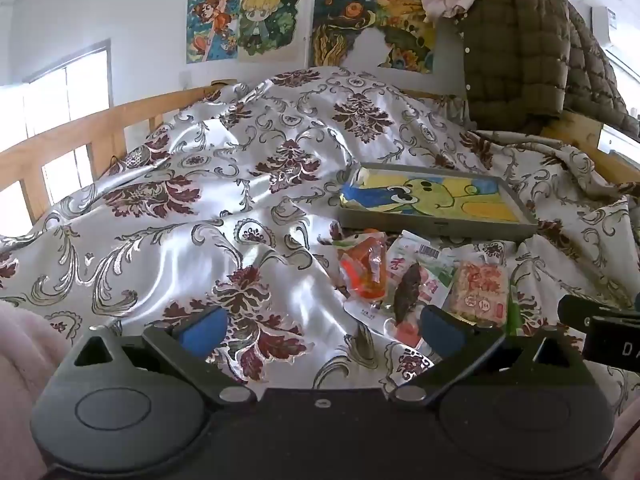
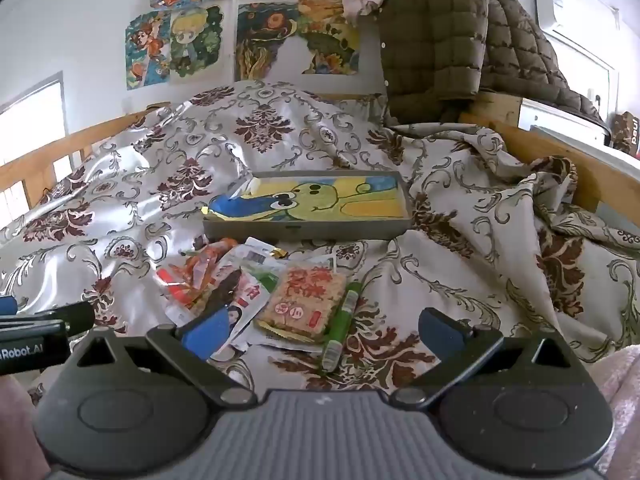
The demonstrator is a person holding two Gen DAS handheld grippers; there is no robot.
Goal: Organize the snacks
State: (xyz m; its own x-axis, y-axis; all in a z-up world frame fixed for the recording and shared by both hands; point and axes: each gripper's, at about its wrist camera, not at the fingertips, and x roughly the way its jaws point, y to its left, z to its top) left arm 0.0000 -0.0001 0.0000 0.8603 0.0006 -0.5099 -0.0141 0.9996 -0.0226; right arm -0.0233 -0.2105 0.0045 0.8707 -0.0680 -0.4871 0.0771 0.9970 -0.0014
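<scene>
The snack packets lie heaped over one another, so most show only in part, and their printed words are too small to read. The left hand-held gripper covers the near edge of the heap with one finger. The wall posters are cut off by the top edge. The tray hides the bedspread beneath it. The quilted jacket covers whatever it hangs on.
</scene>
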